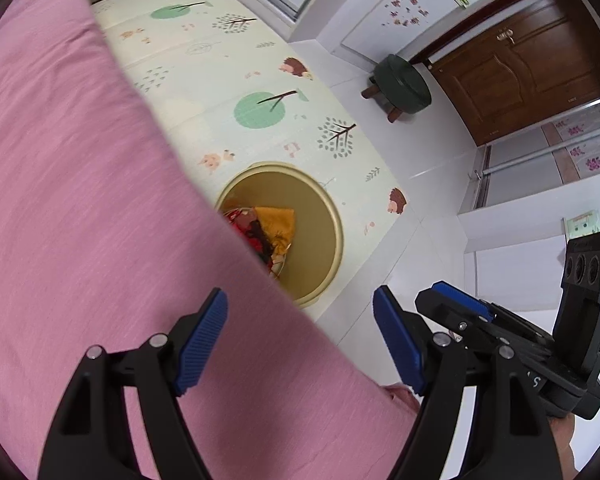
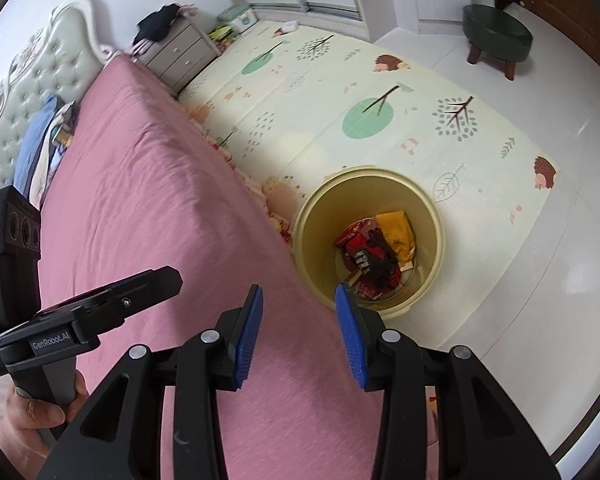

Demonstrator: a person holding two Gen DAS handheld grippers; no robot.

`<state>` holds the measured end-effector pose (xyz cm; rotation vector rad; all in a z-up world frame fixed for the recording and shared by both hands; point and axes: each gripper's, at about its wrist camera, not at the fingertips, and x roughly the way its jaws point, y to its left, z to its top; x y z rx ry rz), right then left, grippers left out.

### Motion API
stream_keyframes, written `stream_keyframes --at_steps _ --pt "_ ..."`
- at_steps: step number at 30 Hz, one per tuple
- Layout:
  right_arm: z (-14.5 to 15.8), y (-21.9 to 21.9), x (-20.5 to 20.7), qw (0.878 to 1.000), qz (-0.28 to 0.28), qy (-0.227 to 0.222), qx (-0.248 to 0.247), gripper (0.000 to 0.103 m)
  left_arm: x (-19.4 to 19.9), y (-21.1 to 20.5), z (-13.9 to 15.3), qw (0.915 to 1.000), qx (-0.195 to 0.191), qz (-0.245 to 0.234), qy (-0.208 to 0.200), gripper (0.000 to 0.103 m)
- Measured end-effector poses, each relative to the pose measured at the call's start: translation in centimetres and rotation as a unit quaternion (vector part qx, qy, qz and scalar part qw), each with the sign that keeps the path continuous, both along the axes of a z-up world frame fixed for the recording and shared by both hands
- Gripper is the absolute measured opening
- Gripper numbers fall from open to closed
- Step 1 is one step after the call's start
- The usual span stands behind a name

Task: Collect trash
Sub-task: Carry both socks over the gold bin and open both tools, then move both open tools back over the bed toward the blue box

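Observation:
A yellow round bin (image 2: 428, 216) stands on the play mat beside the bed; it also shows in the left wrist view (image 1: 332, 216), partly hidden by the bed edge. Inside lie red wrappers (image 2: 364, 252) and a yellow-orange wrapper (image 2: 398, 232), seen too in the left wrist view (image 1: 278, 220). My left gripper (image 1: 300, 344) is open and empty above the edge of the pink bed. My right gripper (image 2: 300, 332) is open and empty, above the bed corner just short of the bin. The right gripper also appears in the left wrist view (image 1: 500, 328).
The pink bed (image 2: 148, 200) fills the left. A patterned play mat (image 2: 360, 92) covers the floor. A green stool (image 2: 496, 32) stands near a brown door (image 1: 528, 64). A grey nightstand (image 2: 180, 52) is by the headboard. Clothes lie at the bed's head (image 2: 44, 136).

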<state>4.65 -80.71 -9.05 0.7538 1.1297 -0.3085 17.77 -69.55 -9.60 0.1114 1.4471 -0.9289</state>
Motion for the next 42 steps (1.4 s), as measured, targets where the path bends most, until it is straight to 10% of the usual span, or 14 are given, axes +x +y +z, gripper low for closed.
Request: stream_keyframes --at_steps 15,42 --pt "-0.4 14.3 5.3 0.99 0.143 0.012 0.017 0.038 -0.1 18.6 -1.4 0.9912 0.024 0.13 0.009 0.074" --pt "0.9 47.6 11.8 0.916 0.399 0.01 0.024 0.04 -1.5 57.3 -1.8 0.9341 0.064 0.351 0.002 0.074"
